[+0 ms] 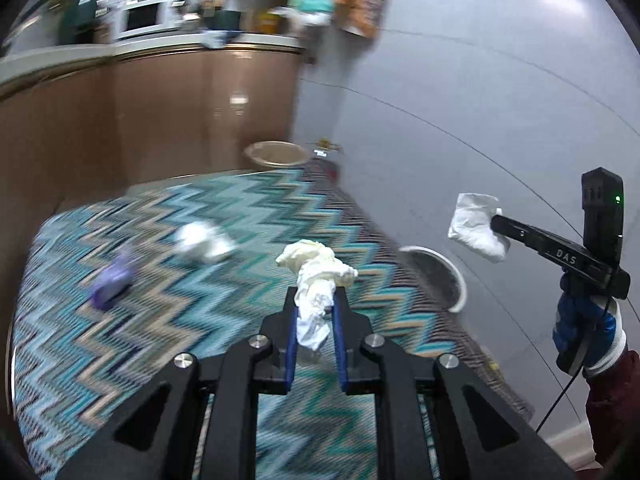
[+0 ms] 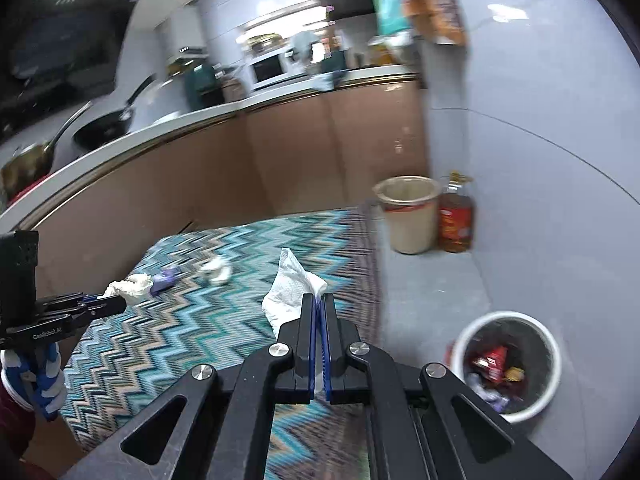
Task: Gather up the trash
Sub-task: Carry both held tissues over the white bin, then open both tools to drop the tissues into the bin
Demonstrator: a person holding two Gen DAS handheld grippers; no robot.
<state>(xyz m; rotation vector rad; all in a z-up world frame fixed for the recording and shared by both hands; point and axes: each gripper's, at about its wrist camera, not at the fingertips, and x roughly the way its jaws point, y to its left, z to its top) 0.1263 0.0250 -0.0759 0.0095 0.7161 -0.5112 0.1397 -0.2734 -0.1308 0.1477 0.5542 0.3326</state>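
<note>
Both claws clamped, left gripper (image 1: 316,304) on a crumpled tissue (image 1: 316,268), right gripper (image 2: 319,300) on a paper towel (image 2: 290,292); carry both squarely above the white bin (image 2: 508,320) at lower right before letting go.

A crumpled cream-white wad (image 1: 316,276) hangs pinched above the zigzag rug. A flatter white paper towel (image 2: 290,292) is likewise pinched and held up. On the rug lie another white crumpled wad (image 1: 204,242) and a small purple piece (image 1: 112,284), perhaps a wrapper, blurred. The white bin (image 2: 548,344) on the floor holds red and yellow wrappers.
</note>
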